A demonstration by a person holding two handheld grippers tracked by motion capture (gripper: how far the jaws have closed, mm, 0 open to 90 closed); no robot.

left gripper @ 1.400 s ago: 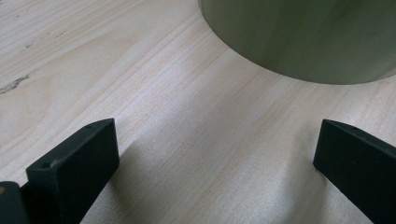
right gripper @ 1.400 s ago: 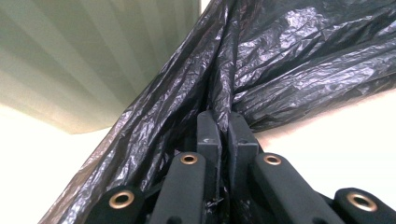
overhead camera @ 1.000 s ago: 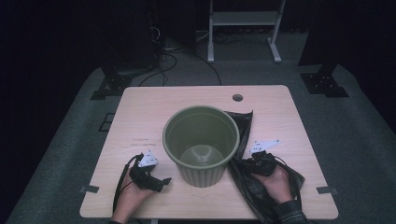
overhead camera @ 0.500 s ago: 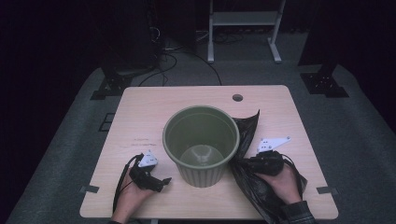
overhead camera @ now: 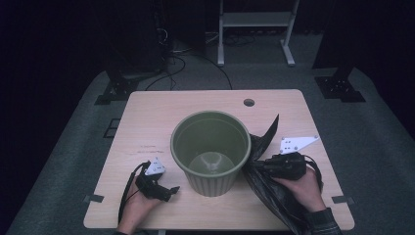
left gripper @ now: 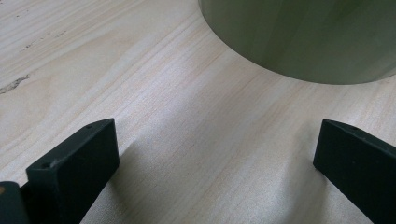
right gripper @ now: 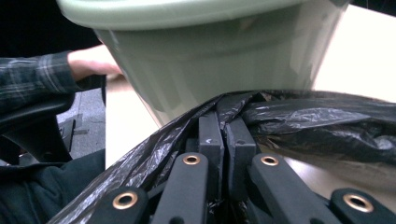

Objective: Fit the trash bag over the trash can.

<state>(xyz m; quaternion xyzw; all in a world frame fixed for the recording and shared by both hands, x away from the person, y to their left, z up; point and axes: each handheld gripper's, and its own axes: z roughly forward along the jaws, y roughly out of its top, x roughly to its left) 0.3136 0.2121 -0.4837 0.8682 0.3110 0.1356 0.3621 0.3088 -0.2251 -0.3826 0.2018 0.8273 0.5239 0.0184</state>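
A green bin [overhead camera: 210,149] stands upright and empty at the middle of the wooden table [overhead camera: 161,112]. A black plastic bag [overhead camera: 266,186] lies crumpled against the bin's right side, one corner [overhead camera: 272,128] sticking up. My right gripper [overhead camera: 258,166] is shut on a fold of the bag [right gripper: 299,121] close to the bin wall [right gripper: 210,60]; its jaws press together in the right gripper view [right gripper: 226,135]. My left gripper [overhead camera: 171,191] rests on the table left of the bin, jaws wide open with bare wood [left gripper: 205,154] between them and the bin's base [left gripper: 303,37] ahead.
A round cable hole [overhead camera: 248,103] sits in the table's far edge. A white rack's legs [overhead camera: 254,29] and cables stand on the dark floor behind the table. In the right gripper view a plaid sleeve and hand [right gripper: 70,70] show beyond the bin.
My right gripper has lifted the bag's fold slightly and drawn it nearer the bin; the bag's upper corner now stands higher. The left gripper has stayed put.
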